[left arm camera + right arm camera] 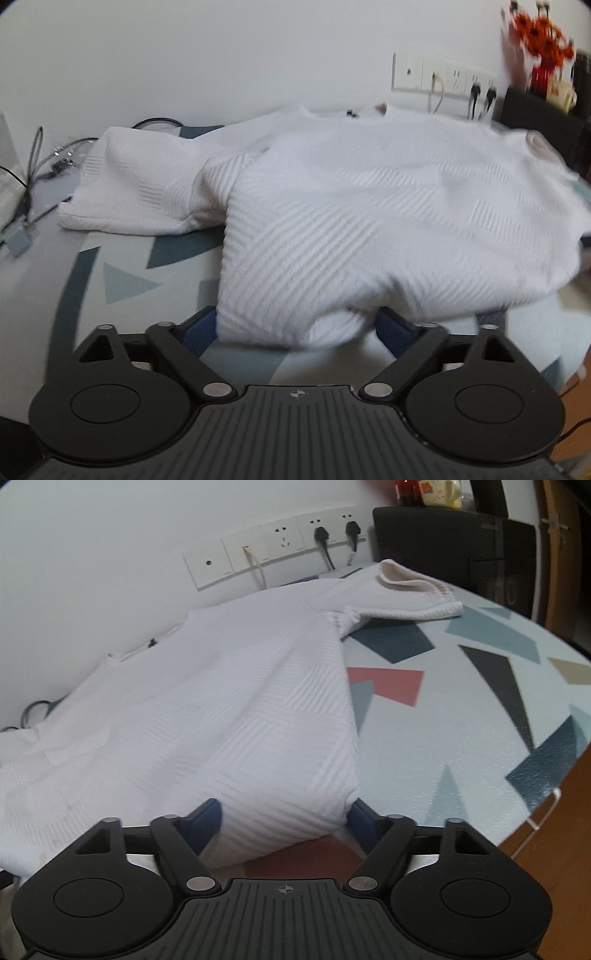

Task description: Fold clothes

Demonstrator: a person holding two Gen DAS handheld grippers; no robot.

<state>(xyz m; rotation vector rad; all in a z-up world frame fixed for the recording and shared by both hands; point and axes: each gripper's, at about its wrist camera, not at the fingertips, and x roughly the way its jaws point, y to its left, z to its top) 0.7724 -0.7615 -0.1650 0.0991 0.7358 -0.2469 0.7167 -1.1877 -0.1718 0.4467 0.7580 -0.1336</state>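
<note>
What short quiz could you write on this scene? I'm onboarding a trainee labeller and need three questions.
1. True or false: cloth of the white sweater lies between the fingers of both the left gripper and the right gripper.
2. In the right wrist view, how many black plugs sit in the wall sockets? A) one B) two C) four
3. Short answer: what colour are the flowers at the top right of the left wrist view?

Key: 1 true; 2 B; 3 orange-red.
</note>
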